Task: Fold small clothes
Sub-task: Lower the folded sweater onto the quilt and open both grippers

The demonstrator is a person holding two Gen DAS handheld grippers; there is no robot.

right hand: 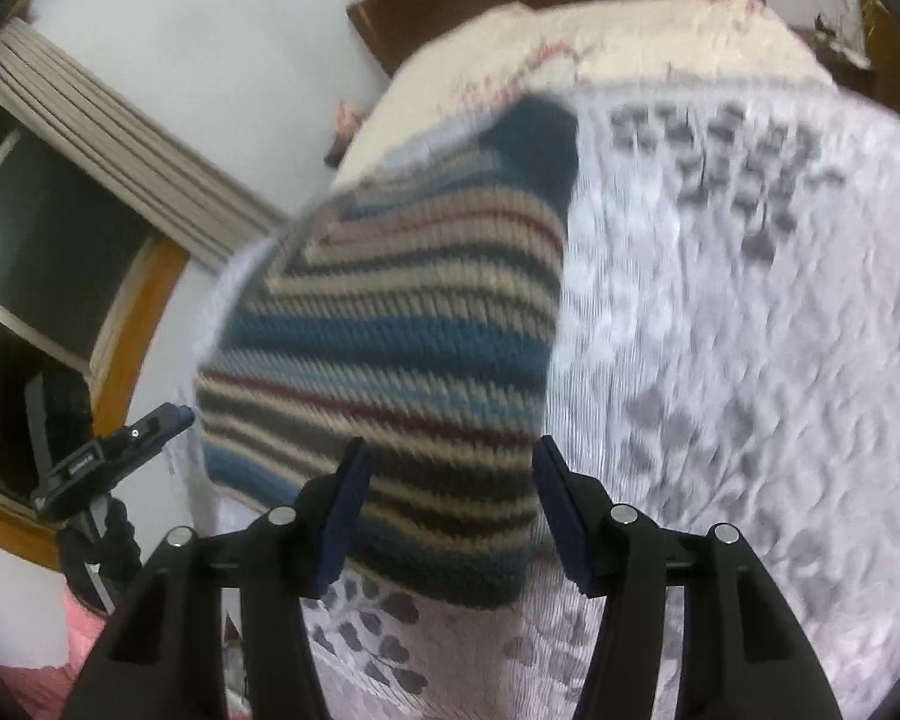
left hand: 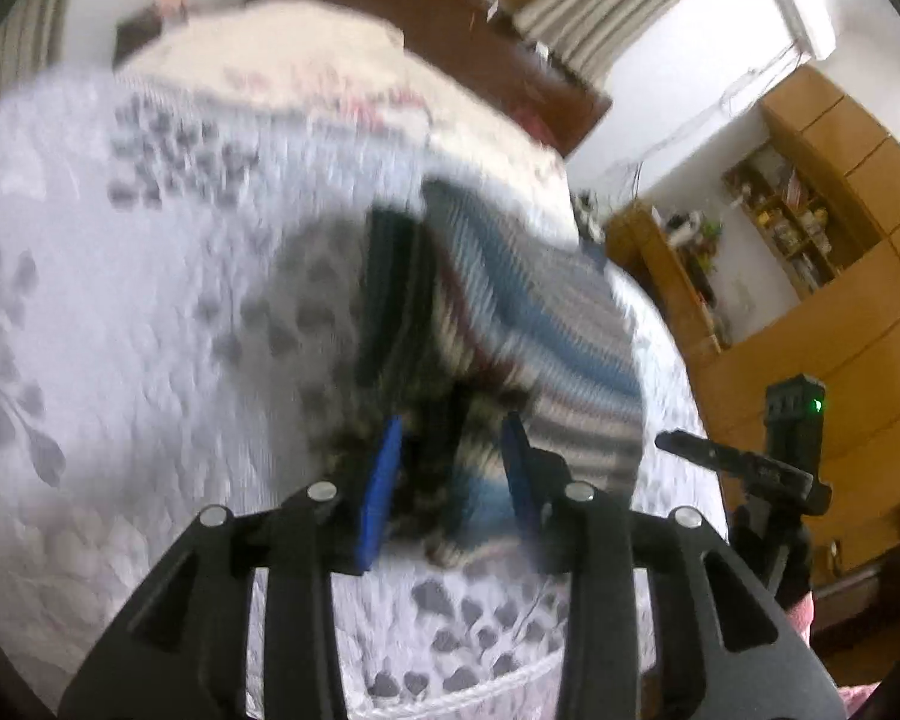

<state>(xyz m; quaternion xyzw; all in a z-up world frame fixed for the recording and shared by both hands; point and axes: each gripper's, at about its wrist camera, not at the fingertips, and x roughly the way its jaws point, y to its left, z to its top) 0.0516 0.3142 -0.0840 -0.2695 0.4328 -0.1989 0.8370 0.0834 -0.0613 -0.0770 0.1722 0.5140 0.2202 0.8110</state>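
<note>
- Your left gripper (left hand: 453, 444) is partly open, the striped knit (left hand: 528, 324) bunched between its blue pads; blur hides whether they pinch it.
- Your right gripper (right hand: 450, 468) gapes wide, holding nothing, the knit (right hand: 402, 330) lying flat just ahead on the bedspread (right hand: 720, 360).
</note>
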